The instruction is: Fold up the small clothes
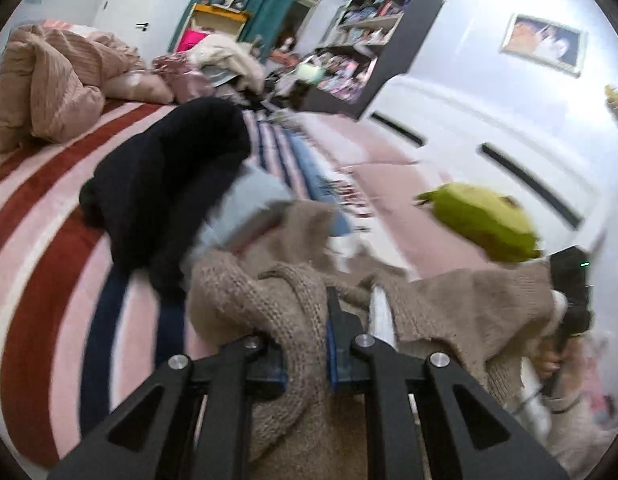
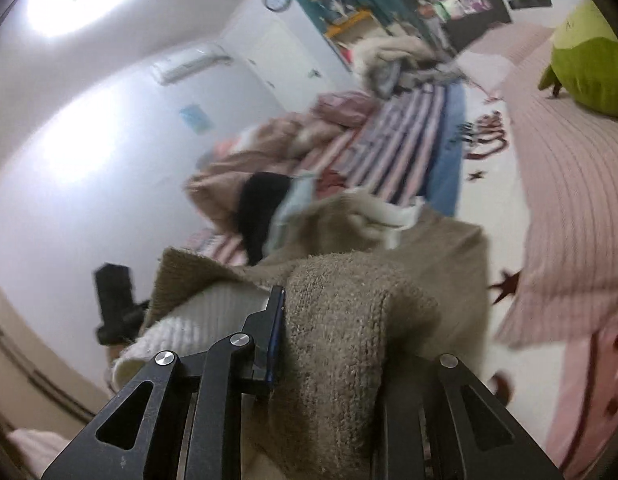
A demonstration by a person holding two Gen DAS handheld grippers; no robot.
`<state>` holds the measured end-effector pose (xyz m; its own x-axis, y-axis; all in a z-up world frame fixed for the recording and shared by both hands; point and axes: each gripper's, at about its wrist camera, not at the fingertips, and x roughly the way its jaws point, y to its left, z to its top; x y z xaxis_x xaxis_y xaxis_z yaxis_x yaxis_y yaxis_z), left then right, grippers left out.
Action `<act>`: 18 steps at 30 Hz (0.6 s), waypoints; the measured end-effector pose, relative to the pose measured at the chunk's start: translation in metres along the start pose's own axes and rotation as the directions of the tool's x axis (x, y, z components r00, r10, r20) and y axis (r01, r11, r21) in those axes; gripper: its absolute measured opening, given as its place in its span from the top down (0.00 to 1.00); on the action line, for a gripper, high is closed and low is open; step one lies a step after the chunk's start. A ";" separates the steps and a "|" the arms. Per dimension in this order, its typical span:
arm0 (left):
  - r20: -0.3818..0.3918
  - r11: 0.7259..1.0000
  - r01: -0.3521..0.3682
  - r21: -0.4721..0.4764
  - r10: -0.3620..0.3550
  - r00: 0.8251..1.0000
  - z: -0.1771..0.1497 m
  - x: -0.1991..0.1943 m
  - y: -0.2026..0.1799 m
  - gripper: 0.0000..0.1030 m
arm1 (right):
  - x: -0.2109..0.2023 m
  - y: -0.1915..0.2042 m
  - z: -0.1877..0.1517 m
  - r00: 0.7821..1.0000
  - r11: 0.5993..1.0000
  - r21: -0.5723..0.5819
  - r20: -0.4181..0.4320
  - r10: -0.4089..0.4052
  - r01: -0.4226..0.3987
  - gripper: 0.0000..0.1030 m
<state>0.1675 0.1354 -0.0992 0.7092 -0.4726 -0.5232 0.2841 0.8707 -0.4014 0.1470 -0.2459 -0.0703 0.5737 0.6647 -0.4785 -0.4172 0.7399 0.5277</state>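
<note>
The beige knit sweater [image 1: 293, 304] hangs in the air between the two claws, above the striped bedspread [image 1: 41, 216], with a white lining showing along its inner edge. The left gripper [image 1: 307, 364] is closed narrow on a bunched fold of the knit, and the right gripper [image 2: 329, 344] is likewise pinched on a thick roll of it, which drapes over and hides its far finger. In the left view the right gripper sits at about three o'clock, and the span between sags. The likely trouble is that each grip holds a wad, not a clean edge, so the loose knit may slip free or fold crooked. At ten o'clock lies a black garment [image 1: 165, 184] over a pale blue one [image 1: 249, 204]; the hanging hem could drag them.
</note>
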 end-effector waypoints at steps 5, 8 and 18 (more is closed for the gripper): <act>-0.082 0.997 -0.073 -0.018 0.071 0.994 0.013 0.076 0.029 0.88 | 0.059 -0.045 0.014 0.981 0.987 0.000 -0.105 -0.161 0.162 0.84; -0.123 0.996 -0.084 -0.014 0.081 0.989 0.009 0.106 0.036 0.85 | 0.084 -0.077 0.008 0.968 0.977 0.026 -0.145 -0.206 0.212 0.85; -0.115 0.998 0.054 -0.014 -0.055 0.992 -0.006 0.041 0.030 0.24 | 0.039 -0.079 -0.008 0.984 0.988 0.107 -0.156 -0.092 0.109 0.38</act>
<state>0.2016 0.1412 -0.1374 0.6132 -0.5323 -0.5836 0.3127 0.8421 -0.4394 0.1971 -0.2776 -0.1359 0.4929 0.6018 -0.6284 -0.2739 0.7928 0.5445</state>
